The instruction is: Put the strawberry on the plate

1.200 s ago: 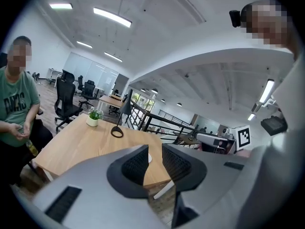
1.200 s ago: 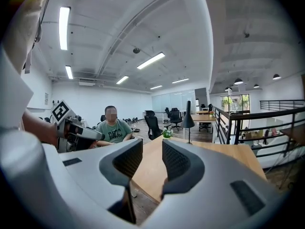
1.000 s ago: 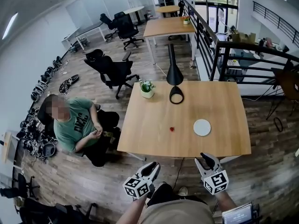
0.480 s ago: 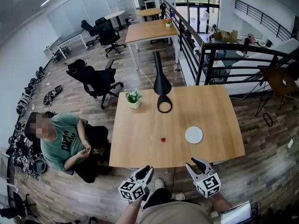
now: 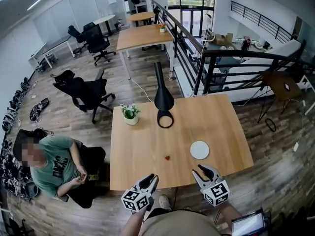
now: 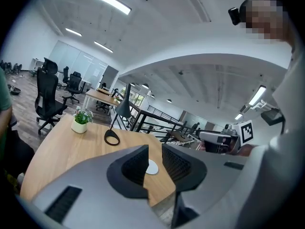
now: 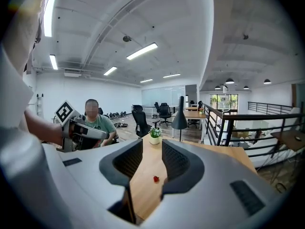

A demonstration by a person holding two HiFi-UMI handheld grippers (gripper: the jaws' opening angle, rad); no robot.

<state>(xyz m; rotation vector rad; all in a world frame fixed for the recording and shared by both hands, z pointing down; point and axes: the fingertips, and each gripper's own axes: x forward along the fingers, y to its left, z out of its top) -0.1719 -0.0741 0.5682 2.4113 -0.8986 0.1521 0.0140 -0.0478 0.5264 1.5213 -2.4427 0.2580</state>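
Observation:
A small red strawberry [image 5: 167,157] lies on the wooden table [image 5: 142,151], near its front edge. A round white plate [image 5: 199,150] sits a short way to its right. Both grippers hover just off that front edge, apart from both objects. My left gripper [image 5: 151,180] is open and empty; in its own view [image 6: 155,163] the plate [image 6: 151,168] shows through the gap. My right gripper [image 5: 203,170] is also open and empty; its own view [image 7: 152,161] frames the strawberry [image 7: 156,179] between the jaws, farther along the table.
A potted plant [image 5: 130,114] and a black lamp with a ring base [image 5: 165,118] stand at the table's far side. A person in a green shirt [image 5: 54,163] sits left of the table. Black office chairs [image 5: 83,90] and a black railing [image 5: 206,58] lie beyond.
The view has moved toward the table: it now lies lower and more central in the frame. Both grippers stand closer to its front edge, still open.

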